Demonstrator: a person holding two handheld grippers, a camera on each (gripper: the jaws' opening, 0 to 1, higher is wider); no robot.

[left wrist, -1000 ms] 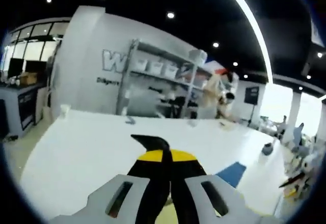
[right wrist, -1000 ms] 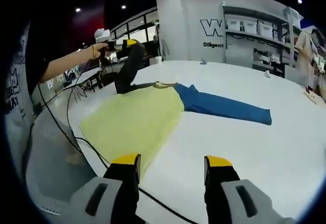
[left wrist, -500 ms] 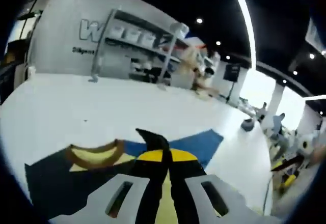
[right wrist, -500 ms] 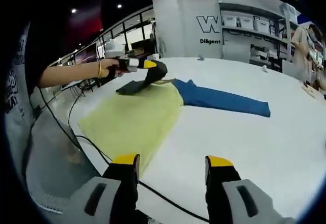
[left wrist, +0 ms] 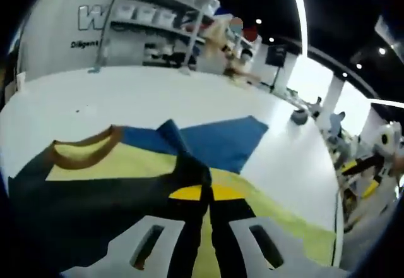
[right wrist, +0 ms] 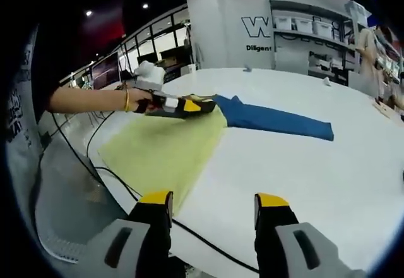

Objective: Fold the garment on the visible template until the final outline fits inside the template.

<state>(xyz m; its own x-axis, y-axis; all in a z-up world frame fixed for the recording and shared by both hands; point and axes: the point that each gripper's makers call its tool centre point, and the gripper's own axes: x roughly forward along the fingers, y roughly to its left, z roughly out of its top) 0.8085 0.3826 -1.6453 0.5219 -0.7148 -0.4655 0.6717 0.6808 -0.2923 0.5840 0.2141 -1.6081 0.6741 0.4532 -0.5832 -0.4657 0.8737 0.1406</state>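
Left gripper view: the left gripper (left wrist: 202, 193) is seen clamped tight on a dark fold of the garment (left wrist: 95, 196), jaws pressed together with the cloth pinched between the yellow tips. The garment is laid out flat on the pale yellow template (left wrist: 278, 218), with a brown-trimmed collar (left wrist: 82, 151) to the left and a blue sleeve (left wrist: 214, 142) stretched away to the far right across the white table (left wrist: 126, 95). Shelving (left wrist: 158, 28) is seen at the far wall. In the right gripper view, the right gripper (right wrist: 211, 202) is held wide open over the near table edge, nothing between its jaws, well apart from the garment. A black cable (right wrist: 208, 243) is draped just past it.
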